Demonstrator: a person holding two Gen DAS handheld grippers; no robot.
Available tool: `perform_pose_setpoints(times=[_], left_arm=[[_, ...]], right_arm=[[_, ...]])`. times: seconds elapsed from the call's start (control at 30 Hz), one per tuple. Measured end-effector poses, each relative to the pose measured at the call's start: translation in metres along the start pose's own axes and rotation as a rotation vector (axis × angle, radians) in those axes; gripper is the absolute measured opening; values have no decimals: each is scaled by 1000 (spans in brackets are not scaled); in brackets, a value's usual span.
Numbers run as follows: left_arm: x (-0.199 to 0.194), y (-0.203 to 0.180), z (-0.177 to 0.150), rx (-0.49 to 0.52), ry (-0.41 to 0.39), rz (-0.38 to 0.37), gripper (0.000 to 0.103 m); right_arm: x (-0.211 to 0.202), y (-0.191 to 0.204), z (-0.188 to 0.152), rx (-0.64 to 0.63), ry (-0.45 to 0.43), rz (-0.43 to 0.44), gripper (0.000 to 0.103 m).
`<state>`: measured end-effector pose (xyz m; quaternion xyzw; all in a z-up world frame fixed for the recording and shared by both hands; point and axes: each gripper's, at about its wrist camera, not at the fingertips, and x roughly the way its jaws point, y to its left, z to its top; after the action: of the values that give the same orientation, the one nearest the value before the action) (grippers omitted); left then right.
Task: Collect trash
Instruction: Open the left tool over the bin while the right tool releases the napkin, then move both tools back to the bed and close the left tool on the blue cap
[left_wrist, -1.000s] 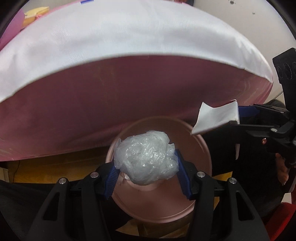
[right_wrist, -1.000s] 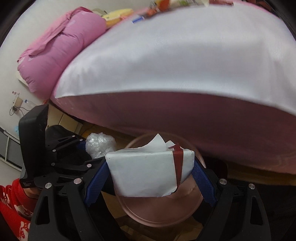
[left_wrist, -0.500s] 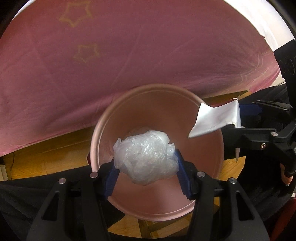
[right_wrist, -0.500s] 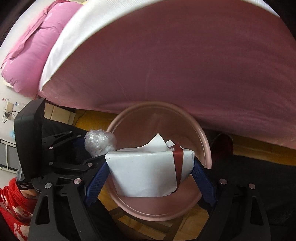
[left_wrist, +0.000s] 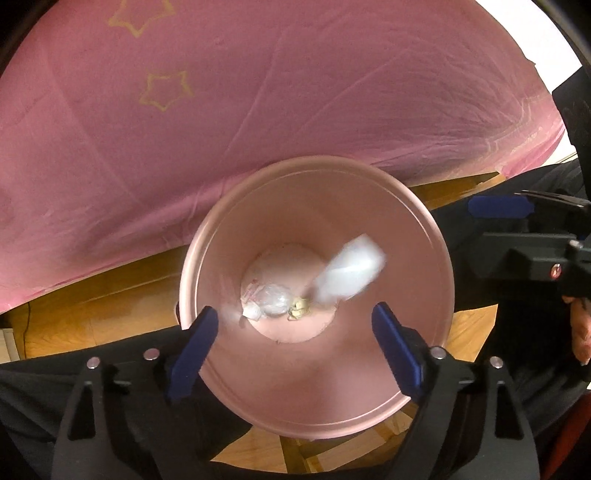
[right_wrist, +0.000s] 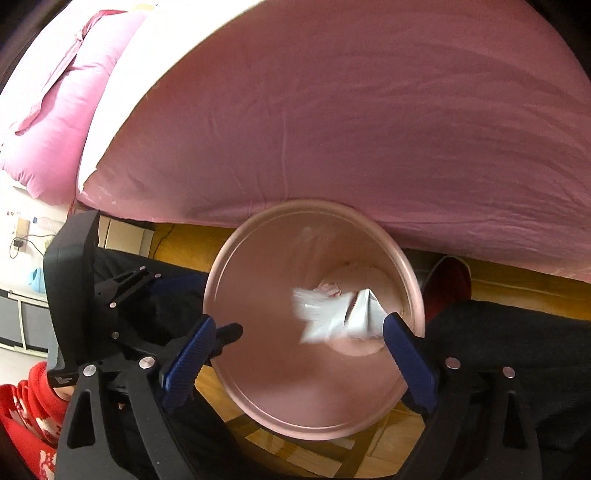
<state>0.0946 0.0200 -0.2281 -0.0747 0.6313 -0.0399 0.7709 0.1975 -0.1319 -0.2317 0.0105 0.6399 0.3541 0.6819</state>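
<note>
Trash is what you have below both grippers, two pieces that can be told apart for certain, and both are inside the pink bin (left_wrist: 424, 236). The first is a ball of clear crinkled plastic wrap (left_wrist: 271, 301), glossy and see-through, lying on the bin's round floor. Beside it on that floor is a small yellowish scrap (left_wrist: 300, 308), too small to name. The second is a white paper wrapper (left_wrist: 349, 275), folded and smeared by motion blur, apart from your pads and over the bin's floor; from the right wrist camera the same white paper wrapper (right_wrist: 338, 317) shows a grey fold and sits close to your right-hand pad, though you cannot tell whether it touches it.

Your left gripper (left_wrist: 295, 343) has its two blue pads spread wide and its jaws are opening, with nothing pressed between them; only the bin's interior shows in the gap. Your right gripper (right_wrist: 299, 354) is likewise wide, its jaws opening, gripping nothing.

Count one bin, round, smooth and deep, standing on a wooden floor (left_wrist: 92, 295) against the hanging edge of a pink bedsheet (left_wrist: 295, 92) printed with two outlined stars. One pink pillow (right_wrist: 48, 122) lies at the bed's far end in the right wrist view.
</note>
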Motion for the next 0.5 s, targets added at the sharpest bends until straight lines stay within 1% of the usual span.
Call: perform_pose_setpoints(times=[0.1,0.17,0.33,0.5], left_arm=[[-9,-2,-3,-10,-29,6,90],[-17,2,-2,-15,-60,11,91],[-48,3,6,-13,-175,36,95],[-82,10,12,-29,-270,57,97]], right_arm=[[-14,8,2,-33,-46,-13,94],[-27,16,4,-78,-94,-41,94],[-60,36,8,-175,-220,-113,94],[-94,48,15,-208,-345,-122,94]])
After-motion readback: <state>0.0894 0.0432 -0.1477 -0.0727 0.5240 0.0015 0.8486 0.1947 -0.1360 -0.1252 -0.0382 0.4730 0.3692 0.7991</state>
